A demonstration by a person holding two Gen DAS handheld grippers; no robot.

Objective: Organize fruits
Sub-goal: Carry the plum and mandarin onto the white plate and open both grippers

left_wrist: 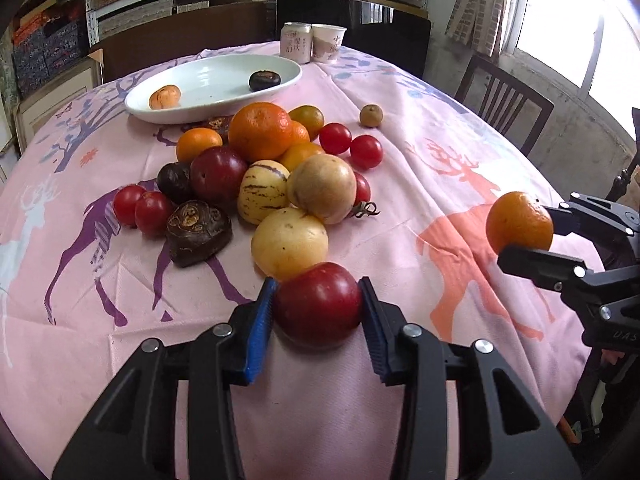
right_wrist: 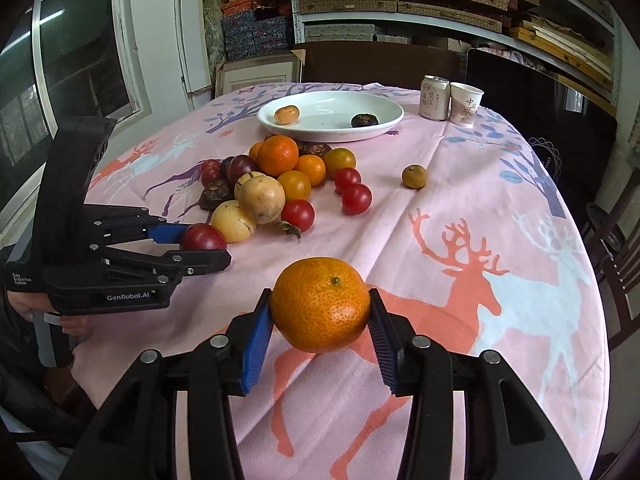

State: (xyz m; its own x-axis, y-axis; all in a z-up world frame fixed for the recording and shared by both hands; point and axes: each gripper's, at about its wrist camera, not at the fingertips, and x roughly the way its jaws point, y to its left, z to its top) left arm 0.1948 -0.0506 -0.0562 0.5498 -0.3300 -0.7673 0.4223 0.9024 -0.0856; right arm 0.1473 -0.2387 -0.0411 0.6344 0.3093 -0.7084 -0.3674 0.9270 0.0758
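Note:
My left gripper [left_wrist: 318, 300] is shut on a dark red plum [left_wrist: 318, 306] at the near edge of a fruit pile [left_wrist: 264, 176] of oranges, tomatoes, plums and yellow fruits. From the right wrist view the same gripper [right_wrist: 204, 248] holds the plum [right_wrist: 202, 238] low over the cloth. My right gripper [right_wrist: 320, 308] is shut on an orange mandarin [right_wrist: 320, 304], lifted above the table; it shows at the right edge of the left wrist view as the mandarin [left_wrist: 520, 222]. A white oval plate [left_wrist: 216, 98] behind the pile holds a small orange and a dark fruit.
A pink tablecloth with deer prints [right_wrist: 460, 280] covers the round table. A can [right_wrist: 434, 98] and a paper cup [right_wrist: 464, 104] stand behind the plate. One small brownish fruit [right_wrist: 414, 176] lies alone at the right. Chairs and shelves surround the table.

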